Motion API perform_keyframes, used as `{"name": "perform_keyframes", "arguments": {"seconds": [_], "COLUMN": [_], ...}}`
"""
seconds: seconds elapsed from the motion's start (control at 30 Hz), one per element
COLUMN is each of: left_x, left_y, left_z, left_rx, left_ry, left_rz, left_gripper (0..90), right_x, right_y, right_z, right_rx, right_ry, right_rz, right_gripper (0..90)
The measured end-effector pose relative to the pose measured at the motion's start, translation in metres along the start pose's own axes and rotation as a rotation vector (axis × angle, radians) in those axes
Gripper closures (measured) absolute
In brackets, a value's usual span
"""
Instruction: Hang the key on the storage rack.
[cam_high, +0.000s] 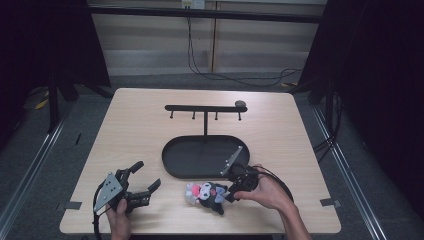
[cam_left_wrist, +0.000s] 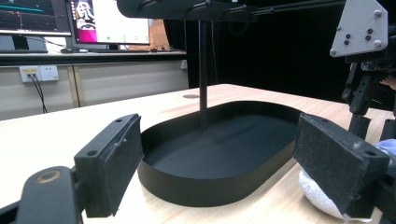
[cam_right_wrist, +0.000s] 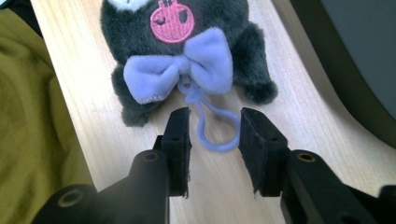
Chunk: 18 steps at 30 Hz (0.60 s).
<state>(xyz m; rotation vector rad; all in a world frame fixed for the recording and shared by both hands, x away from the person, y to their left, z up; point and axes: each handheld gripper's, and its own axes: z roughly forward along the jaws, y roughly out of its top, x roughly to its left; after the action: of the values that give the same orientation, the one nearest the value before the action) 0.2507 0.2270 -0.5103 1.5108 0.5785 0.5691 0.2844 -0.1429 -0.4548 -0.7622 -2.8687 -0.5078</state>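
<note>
Plush toy (cam_right_wrist: 177, 51), dark grey with a pink embroidered face patch and a lilac bow, lies flat on the wooden table (cam_high: 140, 125) near the person's edge, just in front of the black oval tray (cam_high: 172, 165) whose post carries a hook bar (cam_high: 205, 108). A thin lilac hanging loop (cam_right_wrist: 212, 128) trails from the bow across the tabletop, and the right gripper (cam_right_wrist: 215, 140) has its jaws on either side of that loop, partly closed but with the pads not yet pressing on it. The left gripper (cam_high: 145, 182) rests on the table to the left of the toy with its jaws spread wide and nothing between them, pointed toward the tray. The risk, as I judge it, lies in how thin and limp the loop is: it rests flat on the wood, so pads that close a little too high would meet above it and grip nothing, while pads driven too low would scrape the table and push the loop aside. A grip catching only the outer curve of the loop could also slip off once the toy's weight hangs from it, and dragging before the grip is firm would slide the whole toy toward the table edge.
</note>
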Motion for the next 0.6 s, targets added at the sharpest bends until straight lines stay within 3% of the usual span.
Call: {"name": "perform_keyframes", "arguments": {"seconds": [0.1, 0.2, 0.6], "left_x": [0.0, 0.0, 0.0], "left_y": [0.0, 0.0, 0.0], "left_z": [0.0, 0.0, 0.0], "left_rx": [0.0, 0.0, 0.001], "left_ry": [0.0, 0.002, 0.0], "left_rz": [0.001, 0.0, 0.001], "left_gripper": [15.3, 15.4, 15.3], "right_x": [-0.002, -0.002, 0.002], "right_y": [0.004, 0.009, 0.012], "right_z": [0.002, 0.007, 0.013], "right_rx": [0.024, 0.058, 0.063], "right_ry": [0.006, 0.008, -0.007], "right_rz": [-0.017, -0.026, -0.072], "right_gripper": [59.1, 60.6, 65.3]}}
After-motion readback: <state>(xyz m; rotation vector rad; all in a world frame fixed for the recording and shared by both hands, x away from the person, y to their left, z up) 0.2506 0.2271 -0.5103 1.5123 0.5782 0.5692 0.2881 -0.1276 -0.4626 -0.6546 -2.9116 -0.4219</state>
